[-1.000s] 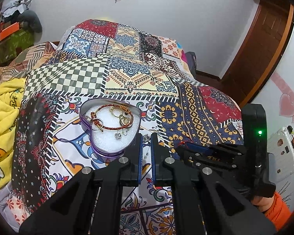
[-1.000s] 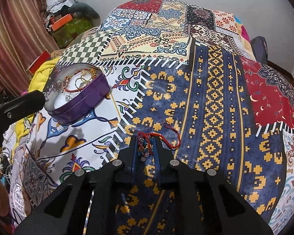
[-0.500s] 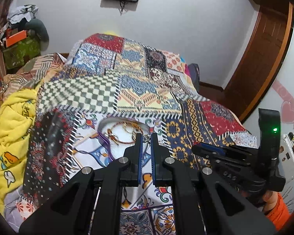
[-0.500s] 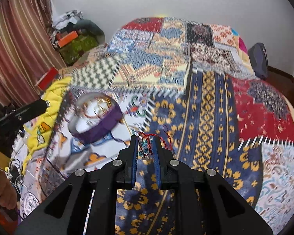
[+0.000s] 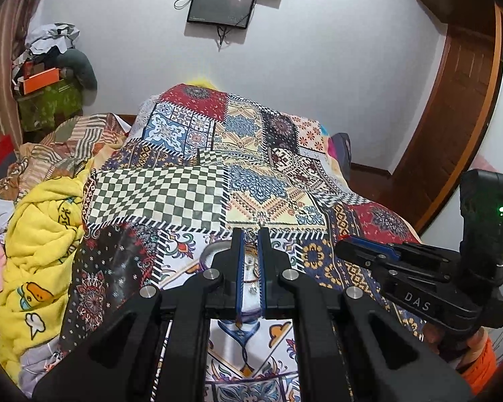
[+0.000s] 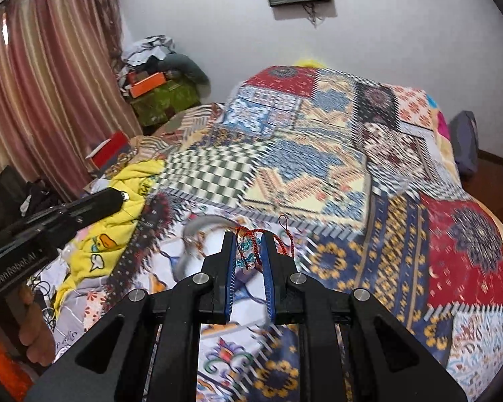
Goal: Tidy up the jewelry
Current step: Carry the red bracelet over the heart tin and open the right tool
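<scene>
My right gripper (image 6: 248,239) is shut on a red cord bracelet with blue beads (image 6: 248,251) and holds it above the bed; it also shows in the left wrist view (image 5: 362,251). My left gripper (image 5: 250,234) is shut on a thin silver chain (image 5: 250,234) that hangs between its fingers. The heart-shaped purple jewelry tin (image 5: 211,251) with a white lining lies on the patchwork quilt (image 5: 184,194), mostly hidden behind the left fingers. In the right wrist view the tin (image 6: 198,231) is blurred, just left of the fingertips.
A yellow blanket (image 5: 40,234) lies bunched at the bed's left side. Clutter and a green box (image 5: 47,100) stand by the far wall, under a wall screen (image 5: 221,6). A wooden door (image 5: 459,107) is at right. Striped curtains (image 6: 43,83) hang at left.
Both grippers have risen and tilted up from the quilt. The right one lifted the red bracelet off the bed. The tin now sits lower, behind the left fingers.
</scene>
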### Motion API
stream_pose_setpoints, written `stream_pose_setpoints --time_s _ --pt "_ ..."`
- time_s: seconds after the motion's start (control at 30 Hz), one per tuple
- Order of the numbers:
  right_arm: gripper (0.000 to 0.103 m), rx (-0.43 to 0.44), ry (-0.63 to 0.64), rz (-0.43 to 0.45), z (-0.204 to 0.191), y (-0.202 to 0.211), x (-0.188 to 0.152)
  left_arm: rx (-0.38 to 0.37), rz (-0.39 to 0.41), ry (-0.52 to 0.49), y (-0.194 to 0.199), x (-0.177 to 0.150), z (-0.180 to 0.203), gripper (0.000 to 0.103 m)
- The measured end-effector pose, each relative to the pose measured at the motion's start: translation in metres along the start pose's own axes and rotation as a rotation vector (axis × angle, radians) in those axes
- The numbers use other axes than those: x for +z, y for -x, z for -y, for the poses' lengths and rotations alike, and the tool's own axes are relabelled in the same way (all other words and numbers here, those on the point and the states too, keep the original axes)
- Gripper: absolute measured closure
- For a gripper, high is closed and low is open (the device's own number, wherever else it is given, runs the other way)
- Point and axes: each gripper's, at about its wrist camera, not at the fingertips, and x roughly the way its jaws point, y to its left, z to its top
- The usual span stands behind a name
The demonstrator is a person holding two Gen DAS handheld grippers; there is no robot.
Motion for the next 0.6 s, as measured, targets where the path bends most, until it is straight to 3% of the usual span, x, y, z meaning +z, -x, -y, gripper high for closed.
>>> stream_pose_setpoints --time_s 0.27,0.6 --pt "0.09 0.036 0.085 -0.034 -0.021 -0.032 0.01 -0.016 -0.007 0.012 -0.013 0.005 -0.013 0.097" --pt "0.09 0.071 0.106 -0.151 -0.02 -0.079 -0.002 -0.057 -0.051 0.002 -0.045 0.004 -0.02 0.097"
